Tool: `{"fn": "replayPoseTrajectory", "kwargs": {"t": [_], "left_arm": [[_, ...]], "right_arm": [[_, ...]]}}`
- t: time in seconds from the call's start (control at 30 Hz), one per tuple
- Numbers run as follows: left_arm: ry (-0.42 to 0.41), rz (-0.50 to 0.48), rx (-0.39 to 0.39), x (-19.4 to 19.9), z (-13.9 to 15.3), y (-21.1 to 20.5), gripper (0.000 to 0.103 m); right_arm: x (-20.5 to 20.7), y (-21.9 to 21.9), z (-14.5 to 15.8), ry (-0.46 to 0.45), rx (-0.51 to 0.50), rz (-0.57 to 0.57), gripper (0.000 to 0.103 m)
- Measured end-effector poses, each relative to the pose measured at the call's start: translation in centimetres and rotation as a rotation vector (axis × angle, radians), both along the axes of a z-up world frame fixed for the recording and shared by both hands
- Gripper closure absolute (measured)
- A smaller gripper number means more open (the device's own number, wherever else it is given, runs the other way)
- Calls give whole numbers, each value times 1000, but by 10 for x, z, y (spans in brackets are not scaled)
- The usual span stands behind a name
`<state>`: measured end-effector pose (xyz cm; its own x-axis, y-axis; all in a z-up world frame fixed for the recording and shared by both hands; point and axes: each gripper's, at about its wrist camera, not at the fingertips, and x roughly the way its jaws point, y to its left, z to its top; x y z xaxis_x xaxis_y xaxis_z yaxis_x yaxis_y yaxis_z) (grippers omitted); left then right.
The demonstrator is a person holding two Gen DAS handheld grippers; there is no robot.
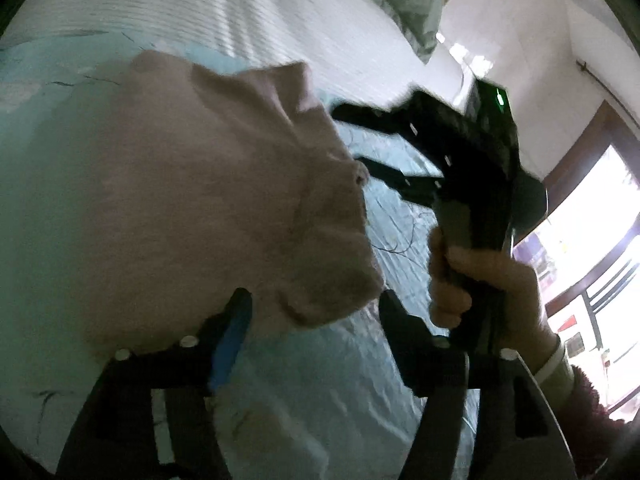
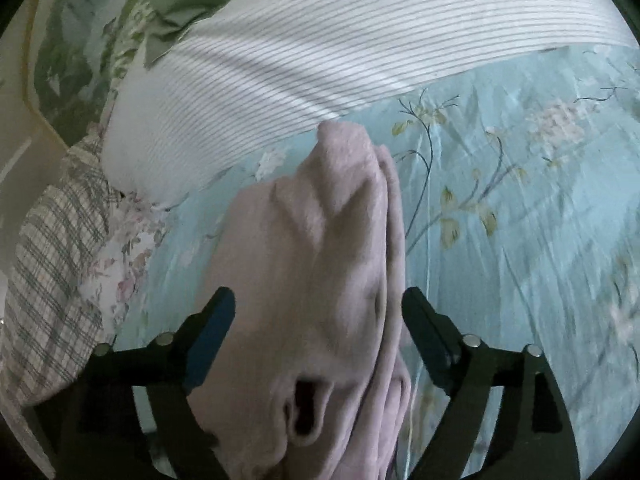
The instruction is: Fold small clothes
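Observation:
A small pink garment (image 2: pixel 320 240) lies bunched in folds on the light blue floral bedsheet (image 2: pixel 520 208). My right gripper (image 2: pixel 320 316) is open, its fingers wide on either side of the cloth and the pads not pressing it. In the left wrist view the same pink garment (image 1: pixel 200 200) fills the left half. My left gripper (image 1: pixel 316 316) is open too, with only the garment's lower corner lying between its fingers. The right gripper (image 1: pixel 352 140) shows there from the side, jaws apart at the cloth's right edge, held by a hand (image 1: pixel 480 288).
A white striped duvet (image 2: pixel 320 40) lies folded across the bed behind the garment. A checked pillow (image 2: pixel 52 260) and green bedding (image 2: pixel 80 40) sit at the left. A bright window (image 1: pixel 600 240) and a white wall stand to the right of the bed.

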<state>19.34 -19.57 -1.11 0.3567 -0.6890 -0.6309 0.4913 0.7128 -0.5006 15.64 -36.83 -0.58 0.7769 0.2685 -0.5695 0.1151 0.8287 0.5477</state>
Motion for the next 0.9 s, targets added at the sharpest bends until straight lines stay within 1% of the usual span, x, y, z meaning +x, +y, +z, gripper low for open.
{"fn": "replayPoseTrajectory", "kwargs": {"t": [0.03, 0.07, 0.1, 0.13, 0.2, 0.23, 0.33, 0.43, 0.5, 0.63, 0.77, 0.9], "left_arm": [[3, 5, -7, 0, 3, 7, 33], [6, 15, -10, -8, 7, 18, 29], [9, 33, -10, -2, 7, 22, 28], [10, 53, -11, -4, 9, 32, 27], [24, 92, -16, -2, 5, 47, 27], [35, 106, -22, 6, 3, 55, 27], [78, 149, -43, 13, -7, 75, 27], [93, 181, -29, 20, -11, 85, 27], [109, 191, -24, 26, -17, 90, 27], [151, 212, -49, 43, -26, 97, 27], [199, 180, -65, 59, -31, 90, 26], [196, 163, -36, 82, -32, 79, 25]], "right_arm": [[-8, 3, 0, 0, -4, 3, 14], [-12, 3, -1, -1, -5, 5, 13], [-18, 5, -3, 3, -6, 7, 12], [-22, 4, -4, 6, -7, 6, 11], [-30, 5, -9, 15, -2, 5, 10], [-34, 6, -12, 18, 5, 6, 10], [-39, 4, -23, 38, 36, 6, 10], [-40, 3, -31, 47, 64, 8, 10], [-39, 2, -33, 47, 75, 9, 10], [-35, 2, -34, 44, 76, 9, 10], [-29, 3, -36, 45, 90, 18, 10], [-18, 2, -38, 43, 95, 12, 9]]}}
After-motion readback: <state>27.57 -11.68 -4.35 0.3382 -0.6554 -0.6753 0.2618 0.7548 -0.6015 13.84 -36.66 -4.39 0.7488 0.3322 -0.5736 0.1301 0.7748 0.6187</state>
